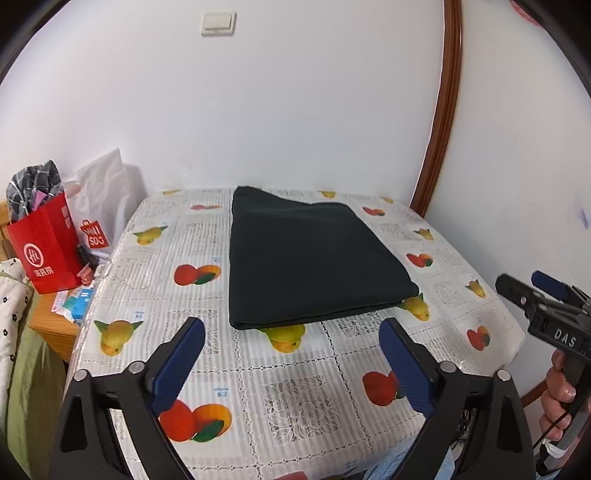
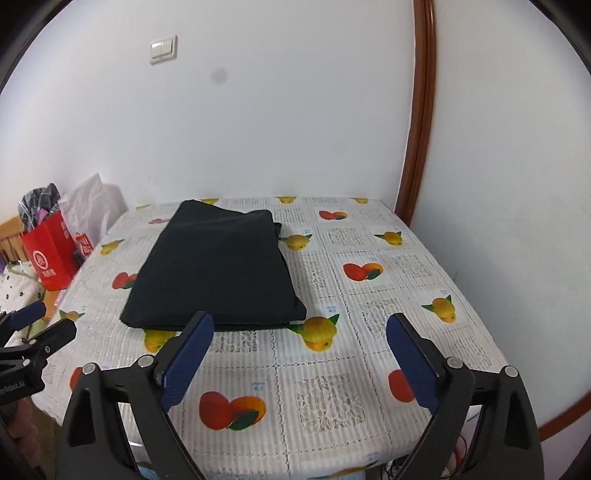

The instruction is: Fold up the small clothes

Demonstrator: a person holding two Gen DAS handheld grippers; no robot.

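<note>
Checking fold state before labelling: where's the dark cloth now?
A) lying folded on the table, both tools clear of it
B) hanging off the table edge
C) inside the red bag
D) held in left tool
A: the dark cloth lies folded on the table, with the left tool and right tool open and empty.

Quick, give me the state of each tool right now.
Left tool: open, holding nothing.
Right tool: open, holding nothing.

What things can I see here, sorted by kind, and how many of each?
Folded dark garment: 1
Handheld grippers, left gripper and right gripper, both open and empty: 2
Table with fruit-print cloth: 1
Shopping bags, red bag and white bag: 2
Wall switch: 1
Total: 7
</note>
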